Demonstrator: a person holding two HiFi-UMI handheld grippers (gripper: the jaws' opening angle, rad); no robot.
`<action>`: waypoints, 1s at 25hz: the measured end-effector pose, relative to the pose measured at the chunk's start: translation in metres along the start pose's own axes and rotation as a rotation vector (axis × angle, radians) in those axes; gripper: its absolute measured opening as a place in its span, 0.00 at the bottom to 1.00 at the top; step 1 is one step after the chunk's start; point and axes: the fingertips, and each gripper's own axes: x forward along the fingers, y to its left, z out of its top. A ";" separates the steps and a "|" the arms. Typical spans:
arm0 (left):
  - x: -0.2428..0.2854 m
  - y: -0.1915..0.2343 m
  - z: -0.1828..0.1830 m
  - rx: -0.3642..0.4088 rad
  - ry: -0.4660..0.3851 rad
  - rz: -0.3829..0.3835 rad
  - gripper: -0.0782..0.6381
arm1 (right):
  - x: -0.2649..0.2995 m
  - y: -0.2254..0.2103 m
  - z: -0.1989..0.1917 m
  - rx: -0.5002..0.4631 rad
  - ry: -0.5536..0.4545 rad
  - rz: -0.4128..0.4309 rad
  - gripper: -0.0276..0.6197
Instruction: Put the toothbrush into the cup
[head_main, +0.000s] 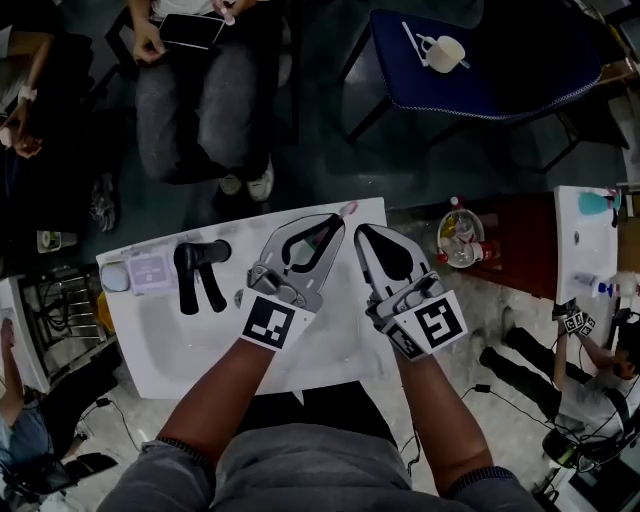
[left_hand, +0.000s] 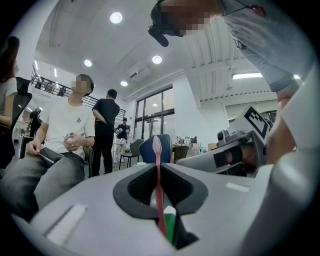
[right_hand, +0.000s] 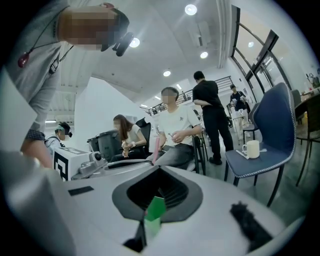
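My left gripper (head_main: 337, 219) is shut on a pink toothbrush (head_main: 347, 209), whose head sticks out past the fingertips over the far edge of the white sink (head_main: 200, 340). In the left gripper view the pink toothbrush (left_hand: 158, 150) runs straight up between the closed jaws of the left gripper (left_hand: 160, 171). My right gripper (head_main: 362, 233) hangs just to the right of it, shut with nothing in it; the right gripper (right_hand: 159, 170) shows only its green pad. A white mug (head_main: 445, 52) stands on a blue chair (head_main: 500, 70) far beyond the sink.
A black faucet (head_main: 200, 272), a lavender soap dish (head_main: 150, 270) and a round pale container (head_main: 115, 277) sit on the sink's left part. A seated person (head_main: 200, 90) is behind it. A bowl of bottles (head_main: 462, 240) stands on the floor to the right.
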 end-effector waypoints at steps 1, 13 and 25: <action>0.000 0.001 -0.002 -0.007 0.005 0.004 0.15 | 0.000 -0.001 -0.002 -0.002 0.008 -0.003 0.06; 0.002 0.001 -0.025 -0.027 0.039 0.026 0.15 | 0.005 -0.003 -0.010 0.017 0.003 0.005 0.06; -0.001 0.002 -0.035 -0.049 0.058 0.036 0.18 | 0.005 0.001 -0.017 0.027 0.013 0.014 0.06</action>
